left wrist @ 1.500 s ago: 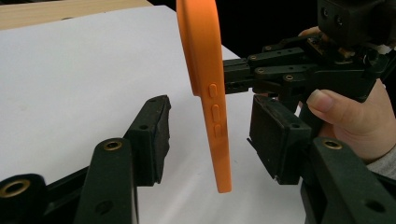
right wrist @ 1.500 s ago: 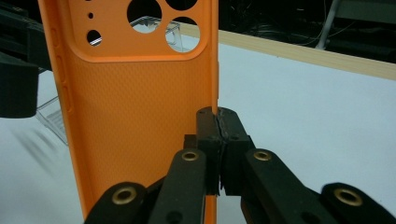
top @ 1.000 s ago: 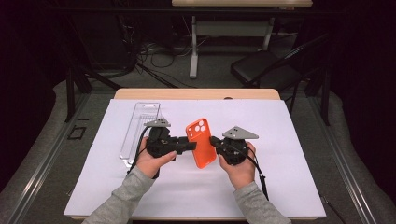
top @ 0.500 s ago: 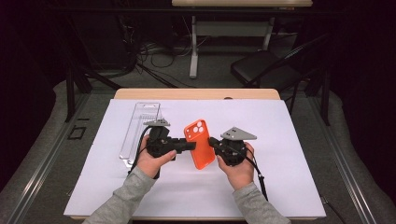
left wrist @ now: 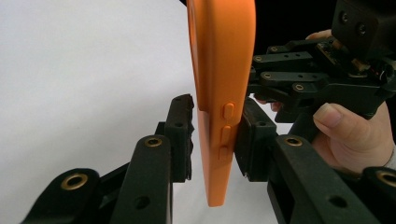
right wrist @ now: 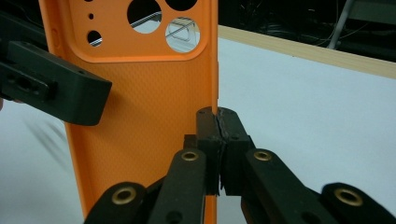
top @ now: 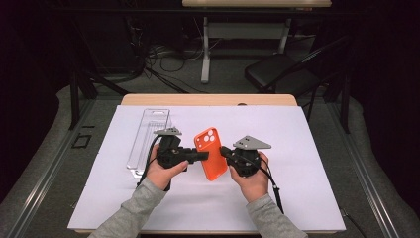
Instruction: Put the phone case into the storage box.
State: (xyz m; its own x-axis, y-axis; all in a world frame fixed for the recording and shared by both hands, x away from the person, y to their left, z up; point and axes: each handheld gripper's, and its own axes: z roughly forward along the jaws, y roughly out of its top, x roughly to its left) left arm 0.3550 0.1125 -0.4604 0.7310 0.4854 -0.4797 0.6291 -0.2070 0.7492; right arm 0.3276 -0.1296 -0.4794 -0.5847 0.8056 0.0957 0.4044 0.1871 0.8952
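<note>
Standing on edge above the white surface point(top: 307, 198), the orange phone case point(top: 212, 153) hangs between the two hand-held grippers, its camera cut-outs toward the far end. The right hand-held gripper point(right wrist: 218, 122) has its jaws clamped together on the case's side edge, the pads meeting with the thin rim pinched between them. The left hand-held gripper point(left wrist: 215, 140) straddles the opposite edge, at the moulded side buttons: its jaws have just been closing with the case between them. One pad lies against the buttoned edge, while the other stands just off the flat back, a slim gap showing, so this grip is narrow but not yet pressing from both sides.

In the high view both forearms enter from the near side, each hand point(top: 161, 171) wrapped round its hand-held gripper's body and the two pointing inward, level, toward each other. The right hand point(top: 252, 178) sits just beside the case's lower half.

A clear plastic tray point(top: 148, 139) lies on the surface to the left, near the left hand-held gripper and apart from the case. The wooden edge point(top: 208, 99) runs along the far side.
</note>
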